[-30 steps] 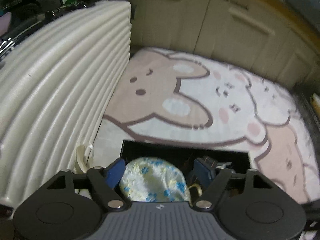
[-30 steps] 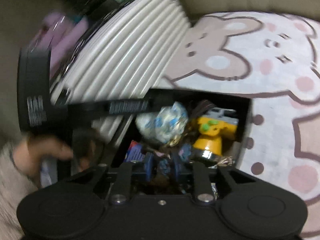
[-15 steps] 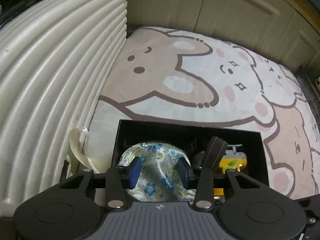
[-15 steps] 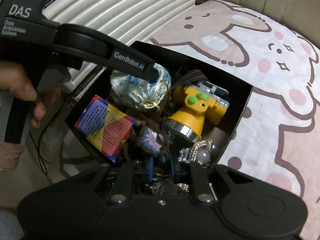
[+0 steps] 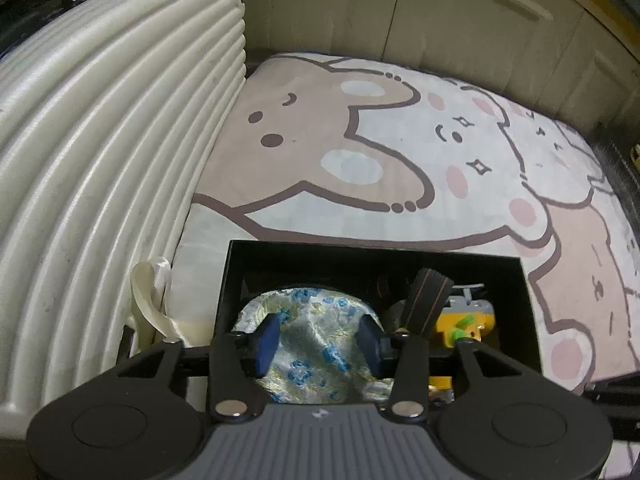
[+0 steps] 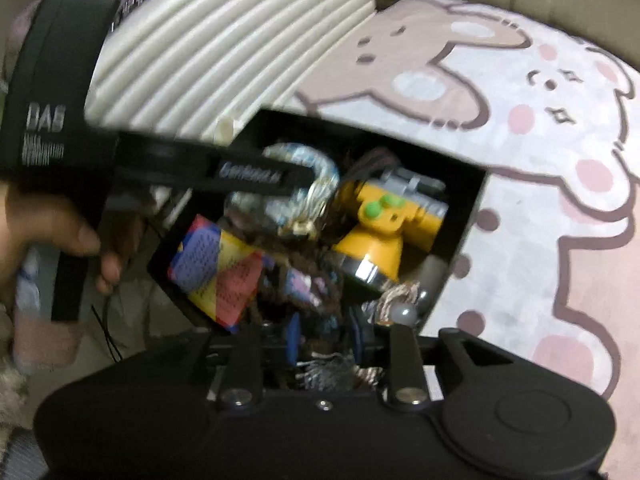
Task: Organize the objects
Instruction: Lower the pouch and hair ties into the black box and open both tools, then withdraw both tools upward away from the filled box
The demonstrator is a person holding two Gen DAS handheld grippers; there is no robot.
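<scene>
A silvery brocade pouch with blue flowers point(image 5: 316, 344) is pinched between the blue pads of the left gripper point(image 5: 319, 342) inside the open black rectangular box point(image 5: 376, 252), which is set on a cartoon-bear rug point(image 5: 400, 152). At its 3 o'clock a yellow plastic flashlight point(image 6: 380, 232) is lodged. The right gripper point(image 6: 326, 334) (blurred) is closed on a dark brown knitted piece point(image 6: 316, 280).

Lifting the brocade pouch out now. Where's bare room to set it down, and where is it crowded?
Bare: the bear rug beyond the black box, between the ribbed cream case and the cabinets. Crowded: the box, packed around the brocade pouch and yellow headlamp.
</scene>
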